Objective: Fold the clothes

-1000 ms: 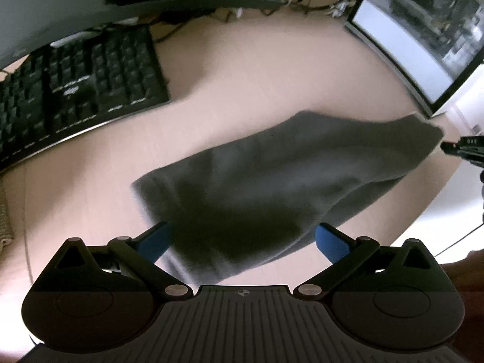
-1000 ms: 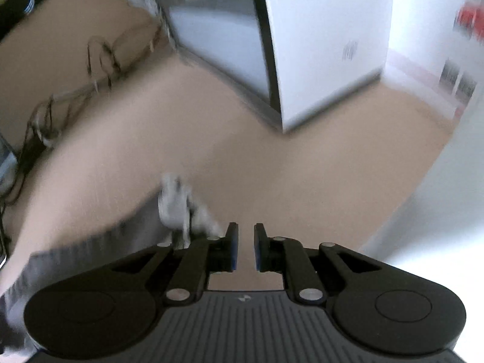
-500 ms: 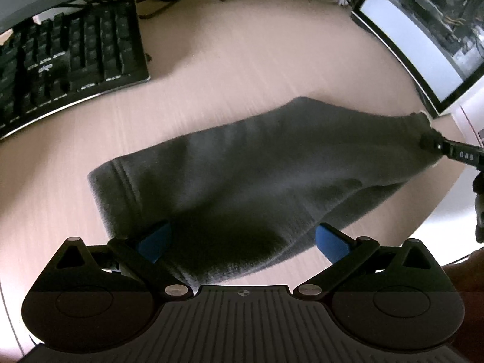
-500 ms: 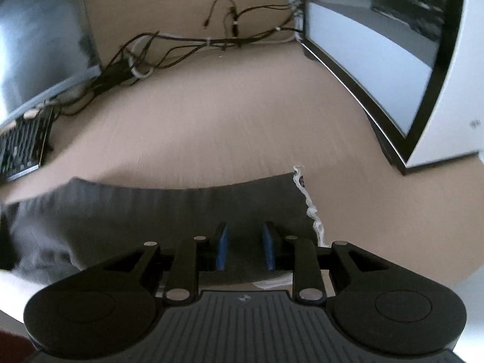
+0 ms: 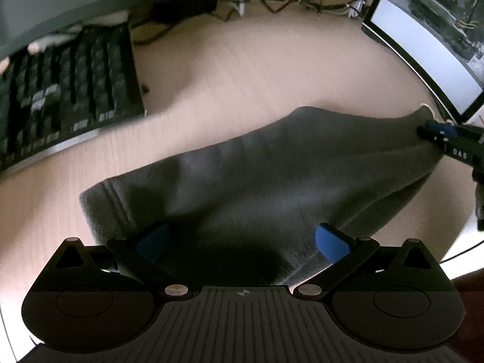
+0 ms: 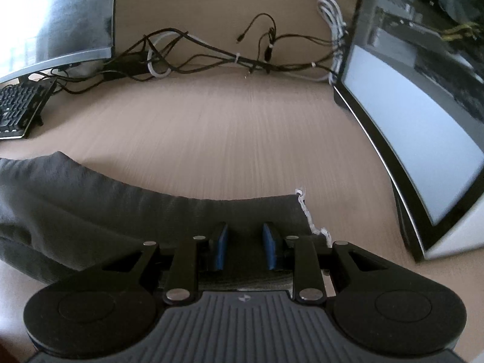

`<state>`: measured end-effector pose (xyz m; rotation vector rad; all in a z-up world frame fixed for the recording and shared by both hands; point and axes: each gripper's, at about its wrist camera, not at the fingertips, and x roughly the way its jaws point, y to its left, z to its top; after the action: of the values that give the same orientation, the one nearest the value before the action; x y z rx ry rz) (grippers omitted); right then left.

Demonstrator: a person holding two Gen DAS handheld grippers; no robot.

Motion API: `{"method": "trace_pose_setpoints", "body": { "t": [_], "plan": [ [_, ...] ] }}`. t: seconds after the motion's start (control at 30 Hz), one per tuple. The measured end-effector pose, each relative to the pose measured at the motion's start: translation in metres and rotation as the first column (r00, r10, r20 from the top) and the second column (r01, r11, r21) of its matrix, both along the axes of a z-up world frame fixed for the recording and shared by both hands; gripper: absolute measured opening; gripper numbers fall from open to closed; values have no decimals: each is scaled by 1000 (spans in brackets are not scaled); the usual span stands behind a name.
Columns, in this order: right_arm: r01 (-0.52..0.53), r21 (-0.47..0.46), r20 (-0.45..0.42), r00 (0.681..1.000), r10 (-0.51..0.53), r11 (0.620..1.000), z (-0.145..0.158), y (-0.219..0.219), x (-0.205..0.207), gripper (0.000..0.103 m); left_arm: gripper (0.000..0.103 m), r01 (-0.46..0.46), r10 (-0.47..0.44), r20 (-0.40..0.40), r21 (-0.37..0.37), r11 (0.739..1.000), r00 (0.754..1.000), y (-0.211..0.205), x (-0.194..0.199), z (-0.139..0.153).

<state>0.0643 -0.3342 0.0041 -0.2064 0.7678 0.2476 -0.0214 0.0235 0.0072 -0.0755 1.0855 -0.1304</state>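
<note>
A dark grey folded garment [image 5: 266, 181] lies on the light wooden desk [image 5: 227, 75]. My left gripper [image 5: 242, 240] is wide open just above its near edge, blue pads on either side of the cloth. In the right wrist view the garment [image 6: 121, 211] stretches left. My right gripper [image 6: 245, 242] sits over its right end, beside the white stitched edge [image 6: 305, 211], jaws partly open with the cloth lying between the pads. The right gripper also shows in the left wrist view [image 5: 435, 131] at the garment's far right corner.
A black keyboard [image 5: 60, 96] lies at the left under a monitor [image 5: 90, 6]. A second monitor [image 6: 423, 106] stands at the right. A tangle of cables [image 6: 211, 57] runs along the back of the desk. The desk's front edge is near the right gripper.
My right gripper swung back over the garment's right end and its jaws opened a little. The left gripper stayed open over the near edge, shifting slightly.
</note>
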Motion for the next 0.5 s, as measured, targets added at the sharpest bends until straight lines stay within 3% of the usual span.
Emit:
{"method": "trace_pose_setpoints", "body": {
  "t": [0.27,0.5],
  "plan": [
    [22,61,-17,1000,-21,998,-5,-10,51,25,103,-12,10,51,21,1000,999,-6,37,-3],
    [64,166,-50,997,-56,984,3,-29,40,25,103,-2,3,51,-17,1000,999,2,23,1]
  ]
}}
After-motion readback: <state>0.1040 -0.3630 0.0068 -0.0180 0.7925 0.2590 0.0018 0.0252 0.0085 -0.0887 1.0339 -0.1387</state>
